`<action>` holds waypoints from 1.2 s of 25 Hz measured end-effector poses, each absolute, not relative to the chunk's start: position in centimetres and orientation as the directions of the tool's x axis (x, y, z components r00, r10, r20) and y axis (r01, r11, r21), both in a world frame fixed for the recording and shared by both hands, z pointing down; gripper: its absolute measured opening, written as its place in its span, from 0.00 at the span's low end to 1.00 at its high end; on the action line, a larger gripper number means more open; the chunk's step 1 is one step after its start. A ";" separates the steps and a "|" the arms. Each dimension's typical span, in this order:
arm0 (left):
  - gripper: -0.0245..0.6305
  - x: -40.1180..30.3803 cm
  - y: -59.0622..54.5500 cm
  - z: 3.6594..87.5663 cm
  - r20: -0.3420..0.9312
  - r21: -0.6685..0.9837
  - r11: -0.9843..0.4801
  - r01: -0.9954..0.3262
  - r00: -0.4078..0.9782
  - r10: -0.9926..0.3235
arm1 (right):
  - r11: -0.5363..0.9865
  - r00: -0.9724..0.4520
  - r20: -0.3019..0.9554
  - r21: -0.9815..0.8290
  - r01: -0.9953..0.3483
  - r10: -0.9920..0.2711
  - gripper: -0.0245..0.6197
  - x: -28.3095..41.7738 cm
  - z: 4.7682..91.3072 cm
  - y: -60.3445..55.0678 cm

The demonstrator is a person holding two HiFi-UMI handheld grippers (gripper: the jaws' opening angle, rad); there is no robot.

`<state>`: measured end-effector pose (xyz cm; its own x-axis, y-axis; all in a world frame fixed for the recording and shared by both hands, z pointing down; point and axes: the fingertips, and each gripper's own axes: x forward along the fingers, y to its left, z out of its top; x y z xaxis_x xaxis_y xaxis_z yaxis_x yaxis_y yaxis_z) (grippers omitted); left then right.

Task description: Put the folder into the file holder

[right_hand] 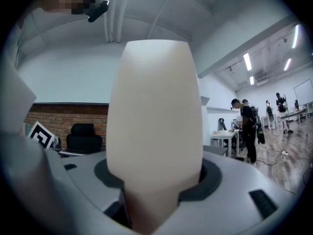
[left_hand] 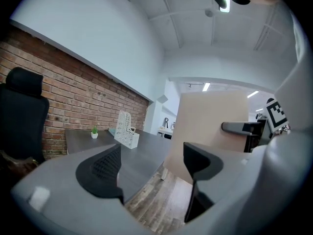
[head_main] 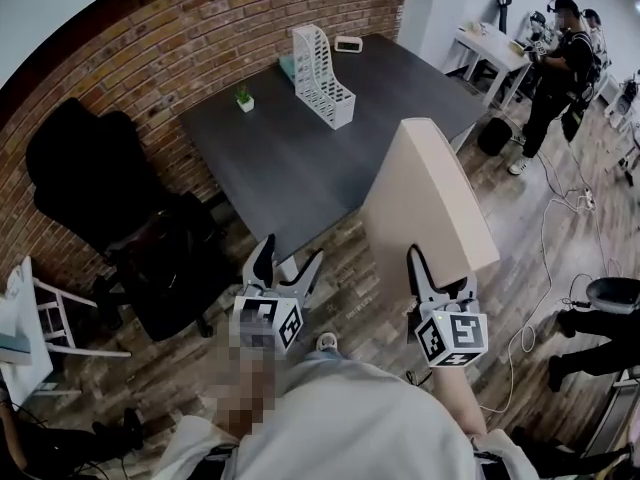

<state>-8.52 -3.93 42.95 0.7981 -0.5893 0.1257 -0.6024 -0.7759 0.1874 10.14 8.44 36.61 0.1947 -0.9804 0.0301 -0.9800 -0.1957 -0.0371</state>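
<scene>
A tall beige folder [head_main: 430, 198] stands upright over the wooden floor, just off the dark grey table's [head_main: 300, 158] near right corner. My right gripper [head_main: 432, 270] is shut on its lower edge. In the right gripper view the folder [right_hand: 154, 126] fills the middle between the jaws of that gripper [right_hand: 154, 180]. The white perforated file holder [head_main: 322, 76] stands empty at the far side of the table. My left gripper [head_main: 287, 266] hangs open with nothing in it at the table's near edge. The left gripper view shows that gripper [left_hand: 151, 168], the folder [left_hand: 210, 126] to its right and the file holder [left_hand: 126, 129] far ahead.
A small potted plant [head_main: 244, 99] and a small white device [head_main: 348, 43] sit on the table near the holder. A black office chair [head_main: 110, 203] stands left of the table by the brick wall. A person [head_main: 555, 63] stands at a white desk [head_main: 492, 50] far right; cables cross the floor.
</scene>
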 end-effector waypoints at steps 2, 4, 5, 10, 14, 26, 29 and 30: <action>0.63 -8.0 -5.5 43.2 0.131 0.189 -0.773 -0.605 0.796 -0.591 | -0.196 0.195 0.031 -0.034 -0.980 -0.980 0.45 10.6 36.5 6.9; 0.63 -7.5 -6.8 43.2 0.135 0.188 -0.772 -0.607 0.795 -0.592 | -0.194 0.193 0.030 -0.029 -0.981 -0.981 0.45 11.1 36.4 5.6; 0.63 -7.2 -7.3 43.1 0.136 0.185 -0.772 -0.608 0.794 -0.592 | -0.192 0.192 0.029 -0.026 -0.981 -0.981 0.45 11.3 36.3 5.1; 0.63 -6.0 -9.9 42.9 0.145 0.172 -0.770 -0.614 0.789 -0.597 | -0.188 0.187 0.029 -0.018 -0.982 -0.982 0.45 12.9 36.1 2.0; 0.63 -5.0 -12.2 43.7 0.164 0.161 -0.758 -0.632 0.775 -0.611 | -0.174 0.173 0.024 -0.027 -0.984 -0.985 0.45 14.6 36.6 -1.1; 0.63 0.4 -22.2 43.2 0.169 0.144 -0.695 -0.705 0.709 -0.684 | -0.064 0.065 -0.013 -0.013 -0.998 -0.998 0.45 21.6 35.1 -14.7; 0.63 1.9 -24.5 42.9 0.174 0.144 -0.676 -0.723 0.691 -0.702 | -0.033 0.034 -0.023 -0.006 -0.999 -0.999 0.45 23.4 34.3 -18.0; 0.63 2.3 -25.1 42.8 0.174 0.146 -0.668 -0.730 0.683 -0.709 | -0.023 0.023 -0.027 -0.001 -1.000 -0.999 0.45 24.0 34.0 -19.0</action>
